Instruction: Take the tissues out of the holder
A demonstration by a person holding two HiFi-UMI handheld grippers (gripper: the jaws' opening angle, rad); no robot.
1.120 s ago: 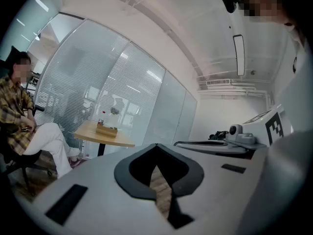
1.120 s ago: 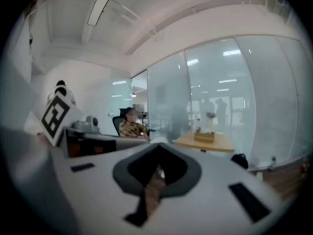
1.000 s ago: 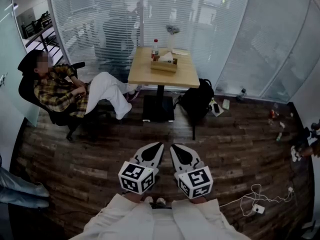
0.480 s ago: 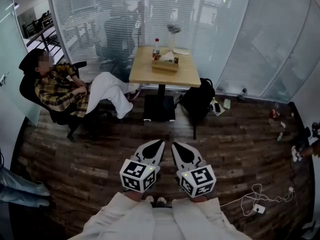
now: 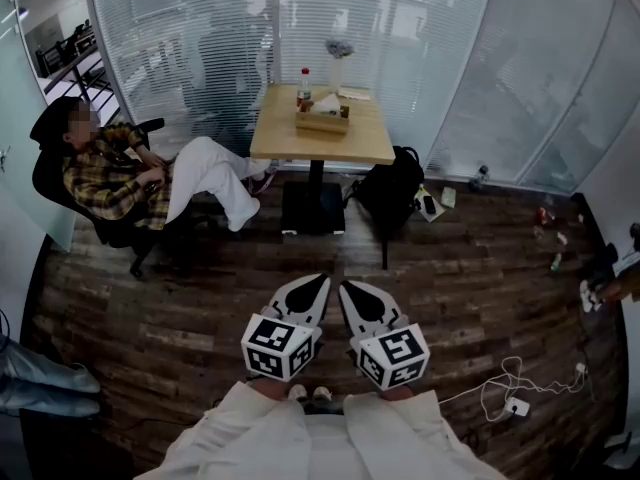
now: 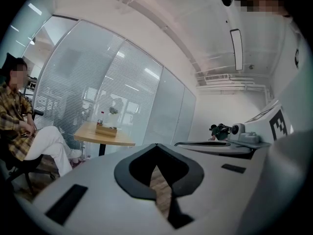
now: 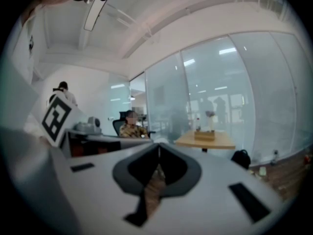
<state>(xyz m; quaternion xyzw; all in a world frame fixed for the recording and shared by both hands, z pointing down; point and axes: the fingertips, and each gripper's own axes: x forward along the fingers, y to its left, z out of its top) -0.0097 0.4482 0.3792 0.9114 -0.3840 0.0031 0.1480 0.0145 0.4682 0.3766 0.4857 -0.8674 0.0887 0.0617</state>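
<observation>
Across the room, on the far side of the wooden floor (image 5: pixel 480 288), the tissue holder (image 5: pixel 322 120) sat on a small square table (image 5: pixel 365 148) against the glass wall, with white tissues (image 5: pixel 327 105) standing up out of its top. A bottle (image 5: pixel 304 86) and a vase (image 5: pixel 336 68) stood just behind it. Both tools were well apart from that table. The left gripper (image 5: pixel 316 284) and right gripper (image 5: pixel 348 290) were held low, side by side, close to the body and pointing roughly toward the table. This looked like a carry posture for walking, not for reaching. In the left gripper view the jaws met at their tips with nothing between them, only floor showing through the gap behind. The right gripper view showed the same, tips together and empty. Each view had the holder small and distant, roughly ahead. A seated person (image 5: pixel 120 173) with legs stretched out occupied the table's left side, and a black backpack (image 5: pixel 392 193) leaned by its right. Judgement: the task had not begun. The near edge of the table looked like the open approach, between the outstretched legs and the bag, and both jaws would need to open before any pull at the tissues.
</observation>
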